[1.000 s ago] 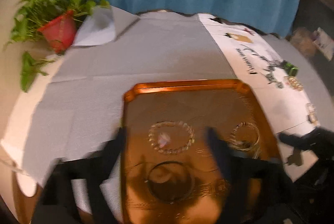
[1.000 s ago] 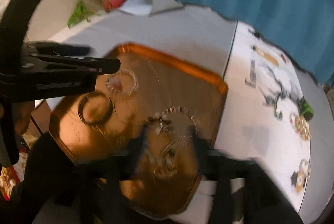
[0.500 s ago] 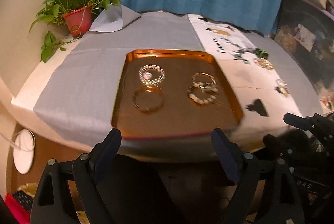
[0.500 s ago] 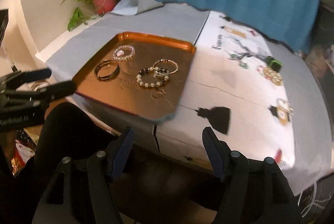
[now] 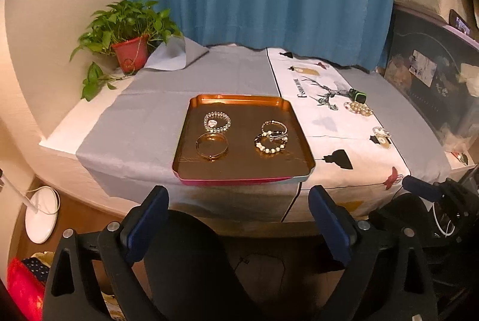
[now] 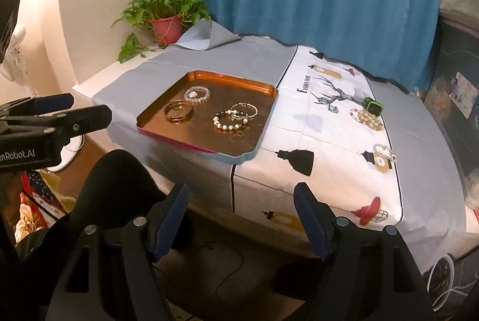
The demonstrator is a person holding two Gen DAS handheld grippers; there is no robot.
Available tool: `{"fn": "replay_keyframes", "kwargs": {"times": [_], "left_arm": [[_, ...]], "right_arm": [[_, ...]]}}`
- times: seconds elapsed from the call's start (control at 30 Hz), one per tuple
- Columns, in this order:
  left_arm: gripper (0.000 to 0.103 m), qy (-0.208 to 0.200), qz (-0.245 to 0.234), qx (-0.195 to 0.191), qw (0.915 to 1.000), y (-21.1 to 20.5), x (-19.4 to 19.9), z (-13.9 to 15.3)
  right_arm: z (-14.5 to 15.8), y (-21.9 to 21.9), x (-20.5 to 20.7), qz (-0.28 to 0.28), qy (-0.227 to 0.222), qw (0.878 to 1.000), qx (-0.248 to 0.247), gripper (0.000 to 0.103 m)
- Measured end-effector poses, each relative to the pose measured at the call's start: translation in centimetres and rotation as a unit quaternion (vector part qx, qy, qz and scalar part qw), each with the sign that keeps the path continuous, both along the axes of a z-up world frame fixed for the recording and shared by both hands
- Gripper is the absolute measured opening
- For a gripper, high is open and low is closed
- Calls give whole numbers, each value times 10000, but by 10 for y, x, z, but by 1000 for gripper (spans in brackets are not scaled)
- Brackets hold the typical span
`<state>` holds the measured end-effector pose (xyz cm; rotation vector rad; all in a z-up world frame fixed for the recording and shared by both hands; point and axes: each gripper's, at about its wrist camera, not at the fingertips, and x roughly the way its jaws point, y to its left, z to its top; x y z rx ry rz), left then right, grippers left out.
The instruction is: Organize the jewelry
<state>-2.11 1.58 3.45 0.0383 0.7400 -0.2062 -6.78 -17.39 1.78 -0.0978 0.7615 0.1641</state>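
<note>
Four bracelets sit grouped in the tray, frame center, so they're sorted. My left gripper & right gripper both just opened wider, fingers empty, nothing btwn them.

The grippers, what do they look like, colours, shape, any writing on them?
Both are black plastic clamp-style tools. The left gripper and right gripper each have two angled fingers faced with dark blue pads, pinned by round silver rivets. Seen from the right wrist view, the left gripper's side carries white lettering ending "enRobot.AI".
</note>
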Motion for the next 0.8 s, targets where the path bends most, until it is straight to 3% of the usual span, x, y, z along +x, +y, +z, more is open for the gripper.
{"fn": "replay_keyframes", "kwargs": {"times": [0.33, 0.8], "left_arm": [[95, -248, -100, 144, 9995, -8, -18, 12], [95, -133, -109, 159, 9997, -11, -14, 6]], "right_arm": [[3, -7, -14, -51, -78, 9999, 47, 74], [-3, -6, -12, -41, 41, 10000, 19, 74]]}}
